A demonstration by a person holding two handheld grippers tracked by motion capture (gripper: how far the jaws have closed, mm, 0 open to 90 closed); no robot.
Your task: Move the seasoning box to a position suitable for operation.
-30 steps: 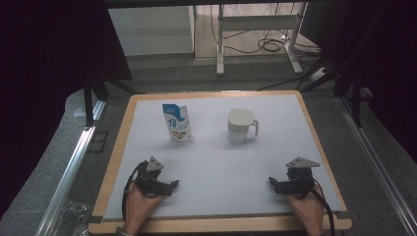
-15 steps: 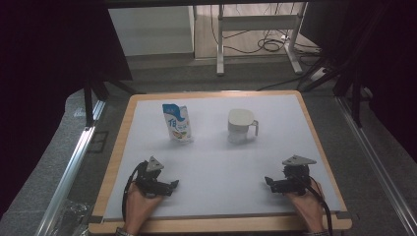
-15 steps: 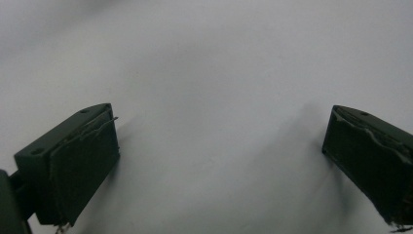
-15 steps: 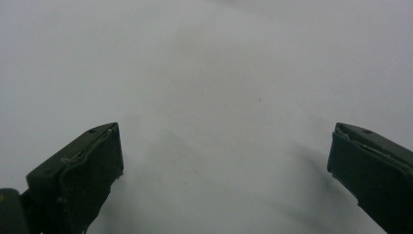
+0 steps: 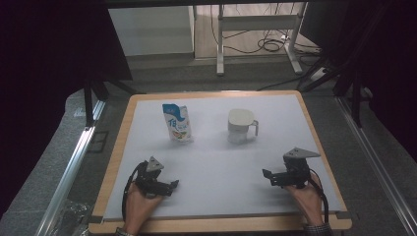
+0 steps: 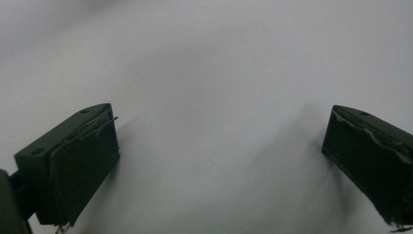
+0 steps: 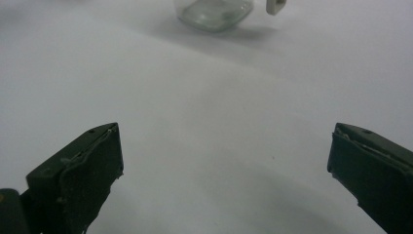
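Dark curtains close off both sides of the room, and past the far edge of the table point(image 5: 123, 147) a bright strip of floor shows the legs of a metal stand point(image 5: 255, 44) and a tangle of cables point(image 5: 273, 44). White sheeting covers the table top inside a pale wooden rim.

Two things stand on the far half of the sheet. Left of the middle is a small pouch point(image 5: 177, 123), upright, white and blue with some printed colour low on its front. Right of it, well apart, is a white mug point(image 5: 241, 126) with its handle turned to the right. In the right gripper view the bottom of the mug point(image 7: 214, 12) sits at the top edge of the frame, the handle just beside it.

Both hands rest near the person's edge of the table. The left tongs point(image 5: 169, 186) lie at the near left, pointing toward the middle of the sheet, released, with the jaws spread wide over bare white surface and nothing between them. The right tongs point(image 5: 268, 176) are at the near right, pointing left and slightly away, also released, jaws wide apart and empty, the grey three-cornered plate tipped up on top. Each pair is well short of the pouch and the mug.
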